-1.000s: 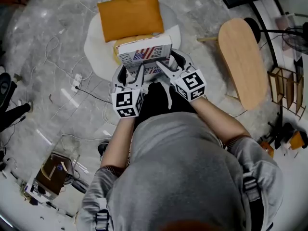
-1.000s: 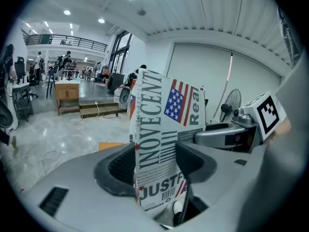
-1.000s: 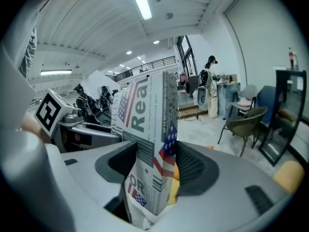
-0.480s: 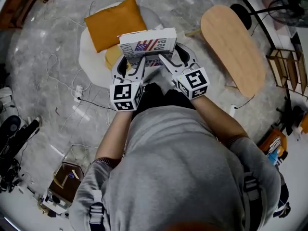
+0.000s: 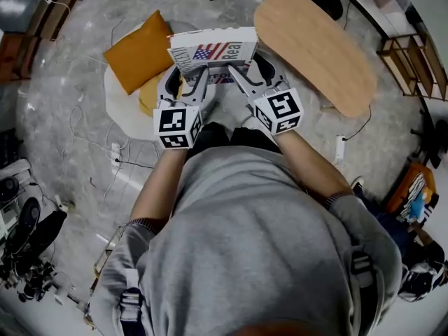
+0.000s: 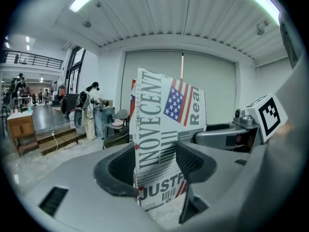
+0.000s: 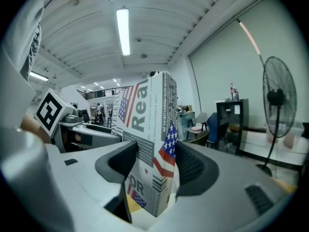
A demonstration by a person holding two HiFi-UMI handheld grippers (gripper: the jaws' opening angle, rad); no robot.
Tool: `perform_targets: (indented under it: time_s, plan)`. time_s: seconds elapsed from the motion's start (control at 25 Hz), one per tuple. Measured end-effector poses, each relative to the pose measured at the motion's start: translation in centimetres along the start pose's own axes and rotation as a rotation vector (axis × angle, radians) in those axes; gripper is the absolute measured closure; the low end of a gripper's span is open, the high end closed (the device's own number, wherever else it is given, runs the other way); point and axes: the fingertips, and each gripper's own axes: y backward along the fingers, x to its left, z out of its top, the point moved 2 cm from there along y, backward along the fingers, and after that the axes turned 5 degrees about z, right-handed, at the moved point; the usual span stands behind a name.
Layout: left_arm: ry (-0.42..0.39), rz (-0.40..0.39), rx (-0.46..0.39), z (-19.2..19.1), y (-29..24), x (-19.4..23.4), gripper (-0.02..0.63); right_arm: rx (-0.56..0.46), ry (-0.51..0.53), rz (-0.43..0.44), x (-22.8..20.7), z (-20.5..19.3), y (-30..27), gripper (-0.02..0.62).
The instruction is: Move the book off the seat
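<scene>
The left tool [image 6: 154, 170] and right tool [image 7: 154, 166] each clamp the near edge of the book [image 5: 213, 51], held aloft over the right rim of the white seat [image 5: 115, 100]. Pinched only along that edge, the book could pivot or slip free if it is swung quickly.

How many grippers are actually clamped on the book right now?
2. The left gripper holds the book at its left side, and the right gripper holds it at its right side. Each pinches it across the covers.

white book [image 5: 213, 50] with grey lettering and a red-white-blue flag, orange cushion [image 5: 136, 53], pale wooden tabletop [image 5: 315, 47]
</scene>
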Motion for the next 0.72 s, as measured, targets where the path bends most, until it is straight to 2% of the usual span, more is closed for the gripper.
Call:
perform_targets:
  time_s: [0.32,0.52,0.72]
  plan:
    - [-0.065,-0.122,0.012,0.9,-4.2,-10.6,0.327,-0.036,-0.040,-0.124,-7.4,-0.8,8.7,0.328]
    - [-0.115,-0.218,0.026,1.3,-8.1,-18.7,0.327,-0.064,-0.079,-0.221,-13.4,-2.0,15.0,0.328]
    - [-0.144,-0.313,0.044,2.2,-9.6,-22.2,0.327,-0.077,-0.108,-0.314,-15.3,-1.8,18.0,0.328]
